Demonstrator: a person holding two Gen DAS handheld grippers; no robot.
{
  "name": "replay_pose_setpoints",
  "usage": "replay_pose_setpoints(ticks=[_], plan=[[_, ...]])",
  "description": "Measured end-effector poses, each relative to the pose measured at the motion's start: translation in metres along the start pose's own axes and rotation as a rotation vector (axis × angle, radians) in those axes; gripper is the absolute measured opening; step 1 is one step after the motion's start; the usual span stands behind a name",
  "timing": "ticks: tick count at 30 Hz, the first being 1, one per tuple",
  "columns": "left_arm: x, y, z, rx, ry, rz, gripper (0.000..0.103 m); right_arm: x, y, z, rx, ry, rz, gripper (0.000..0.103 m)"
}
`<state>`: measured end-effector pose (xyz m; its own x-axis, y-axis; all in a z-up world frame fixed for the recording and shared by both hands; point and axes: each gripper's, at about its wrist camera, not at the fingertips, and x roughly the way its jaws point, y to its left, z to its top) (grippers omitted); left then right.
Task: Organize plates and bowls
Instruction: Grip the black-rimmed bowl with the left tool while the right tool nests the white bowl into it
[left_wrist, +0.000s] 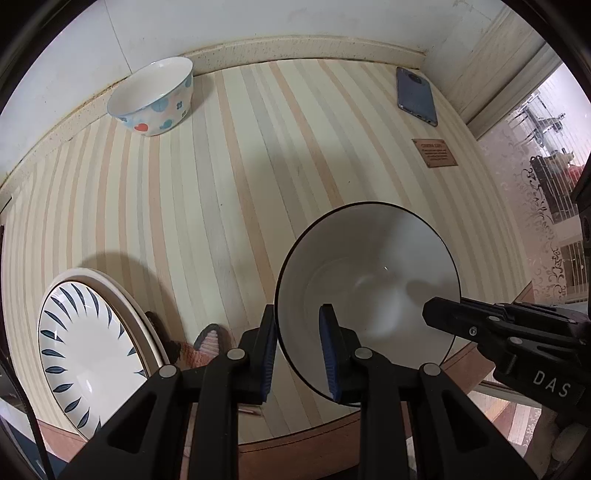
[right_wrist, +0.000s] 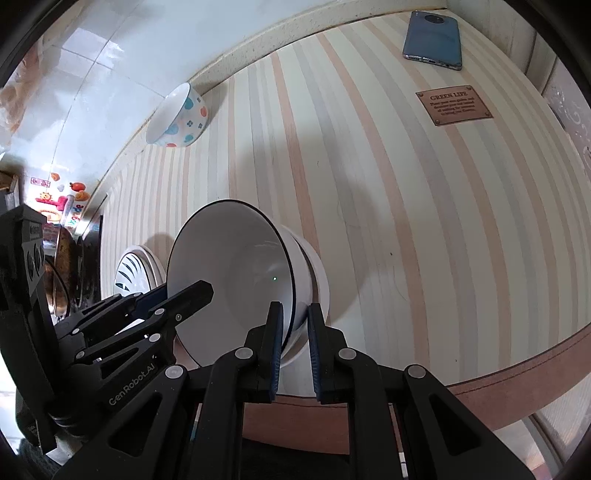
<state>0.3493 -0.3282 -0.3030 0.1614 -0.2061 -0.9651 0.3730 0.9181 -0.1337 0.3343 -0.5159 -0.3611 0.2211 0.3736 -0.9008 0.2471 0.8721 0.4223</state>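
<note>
The rim of the white bowl (left_wrist: 369, 295) is pinched on one side by the left gripper (left_wrist: 301, 350) and on the other by the right gripper (right_wrist: 295, 347), near the front edge of the striped table (left_wrist: 240, 184). The leaf-patterned plate (left_wrist: 85, 347) is seen beside it, the dotted bowl (left_wrist: 155, 98) far back.
</note>
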Motion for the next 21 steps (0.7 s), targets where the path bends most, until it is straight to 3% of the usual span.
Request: replay_pose_setpoints(ticks=[21], plan=[[0.0051,-0.0001,-0.0021,-0.004,0.009,0.030,0.021,0.0108,0.0012,0.0092,0.027,0.065,0.001,0.018]])
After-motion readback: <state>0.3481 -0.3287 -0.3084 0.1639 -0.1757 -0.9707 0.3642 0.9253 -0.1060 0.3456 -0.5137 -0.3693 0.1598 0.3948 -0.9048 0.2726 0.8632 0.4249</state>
